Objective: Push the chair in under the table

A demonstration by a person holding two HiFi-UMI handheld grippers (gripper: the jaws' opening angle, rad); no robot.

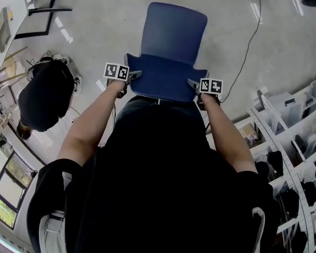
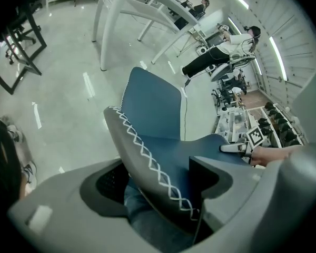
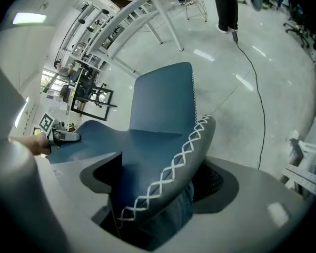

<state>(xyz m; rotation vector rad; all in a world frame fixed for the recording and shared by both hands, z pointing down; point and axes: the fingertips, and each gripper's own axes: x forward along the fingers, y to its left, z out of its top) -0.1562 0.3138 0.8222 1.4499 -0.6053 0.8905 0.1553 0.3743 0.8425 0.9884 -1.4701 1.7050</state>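
Note:
A blue chair [image 1: 171, 36] stands on the grey floor right in front of me, its seat pointing away. Its backrest top edge [image 1: 163, 83], with white cross stitching, is nearest to me. My left gripper [image 1: 136, 75] straddles the backrest's left corner [image 2: 147, 157]. My right gripper [image 1: 192, 82] straddles the right corner [image 3: 174, 162]. Both sets of jaws stand wide, each with the stitched edge between them and a gap beside it. A white table [image 2: 108, 25] stands beyond the chair, also visible in the right gripper view as the table's slanted white legs [image 3: 147, 9].
A person in a black cap [image 1: 45, 94] crouches at the left. White shelving [image 1: 289, 130] with parts stands at the right. A black cable [image 1: 247, 46] runs over the floor right of the chair. Another person [image 2: 216, 54] stands far behind the table.

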